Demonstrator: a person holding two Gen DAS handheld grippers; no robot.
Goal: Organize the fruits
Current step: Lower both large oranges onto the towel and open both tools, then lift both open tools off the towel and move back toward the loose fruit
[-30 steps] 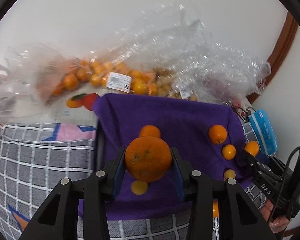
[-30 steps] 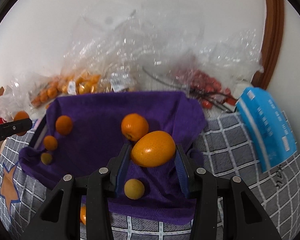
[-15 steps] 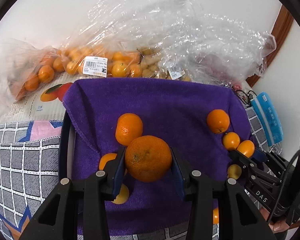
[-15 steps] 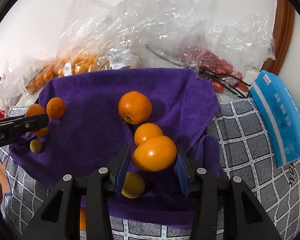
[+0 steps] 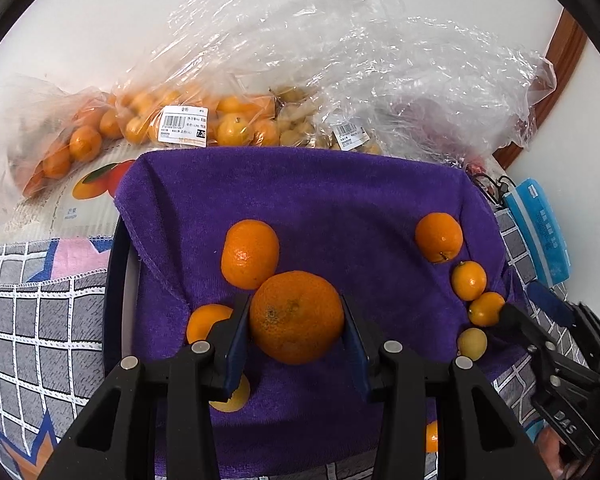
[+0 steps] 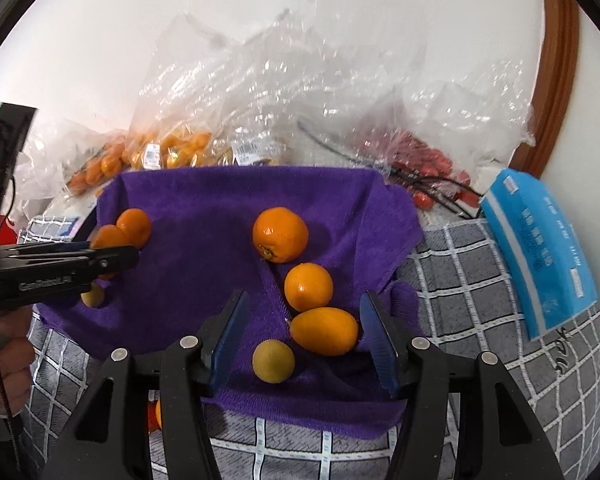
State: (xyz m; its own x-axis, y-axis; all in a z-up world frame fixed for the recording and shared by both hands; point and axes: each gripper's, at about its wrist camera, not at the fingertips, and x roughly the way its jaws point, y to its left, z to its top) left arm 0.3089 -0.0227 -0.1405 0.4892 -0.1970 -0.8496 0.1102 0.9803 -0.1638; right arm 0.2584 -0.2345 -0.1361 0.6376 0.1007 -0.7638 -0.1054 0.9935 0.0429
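Left wrist: left tongs [image 5: 296, 318] clamp a dimpled mandarin [image 5: 296, 317] (right tongs [image 6: 305, 334] spread wide) over fuzzy purple towel [image 5: 320, 196].

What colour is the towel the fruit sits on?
Purple; the towel shows best in the right wrist view.

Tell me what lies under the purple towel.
A dark tray rim shows beside the purple towel, with checked cloth around it. The rest underneath is covered.

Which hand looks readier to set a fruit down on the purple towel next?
Left. The left gripper is clamped on a big orange over the purple towel; the right gripper is open, holding nothing.
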